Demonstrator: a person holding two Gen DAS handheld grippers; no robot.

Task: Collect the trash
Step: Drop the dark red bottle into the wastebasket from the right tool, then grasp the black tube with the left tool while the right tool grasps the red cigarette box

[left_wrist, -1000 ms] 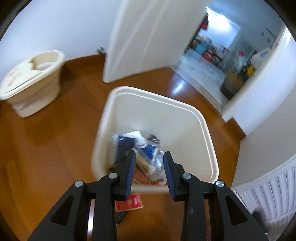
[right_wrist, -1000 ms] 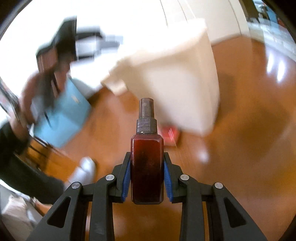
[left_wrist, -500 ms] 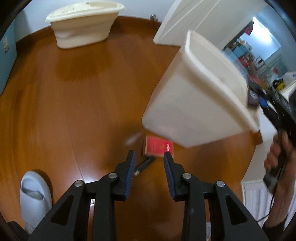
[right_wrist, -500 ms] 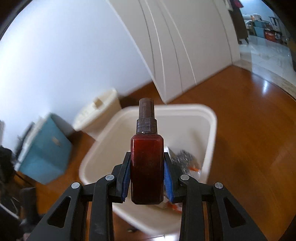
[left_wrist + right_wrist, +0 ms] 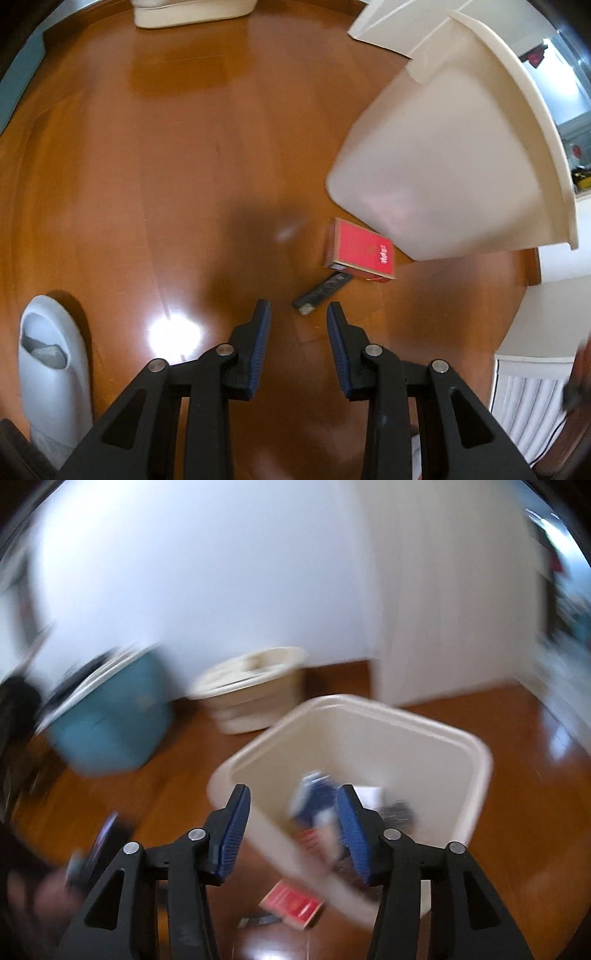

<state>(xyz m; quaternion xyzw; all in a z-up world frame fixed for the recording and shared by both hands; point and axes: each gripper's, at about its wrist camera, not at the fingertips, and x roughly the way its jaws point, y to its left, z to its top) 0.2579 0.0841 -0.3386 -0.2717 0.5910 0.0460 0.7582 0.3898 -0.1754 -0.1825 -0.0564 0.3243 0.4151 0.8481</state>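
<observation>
since the earlier frames the brown spray bottle has left the right claw (image 5: pixel 291 834), whose jaws are opening with nothing between them above the cream bin (image 5: pixel 476 764). the bottle cannot be made out for certain among the blurred blue and red litter inside. the left claw (image 5: pixel 298 325) has dropped toward the floor and points steeply down, jaws partly apart and empty.

just ahead of the left claw, lower right of centre in its view, lies a small dark stick-like object (image 5: pixel 322 291), and touching or just beyond it a red box (image 5: pixel 358 251), which sits right against the foot of the bin. the same red box (image 5: pixel 293 904) shows at the bottom of the right view.

by its looks the red box is light cardboard, stiff enough to pinch but easy to crush. taking it across its narrow edges would likely suit the jaws best. the dark stick looks thin, hard and low to the floor, so it may skid on the polish. a grip across its width near the middle seems safest.

the wooden floor (image 5: pixel 177 155) is glossy, with a bright glare patch at lower left. a grey slipper (image 5: pixel 51 373) sits at the left edge, a second cream tub (image 5: pixel 255 686) and a teal box (image 5: pixel 110 716) stand against the white wall, and a white door (image 5: pixel 450 602) is at the right.
</observation>
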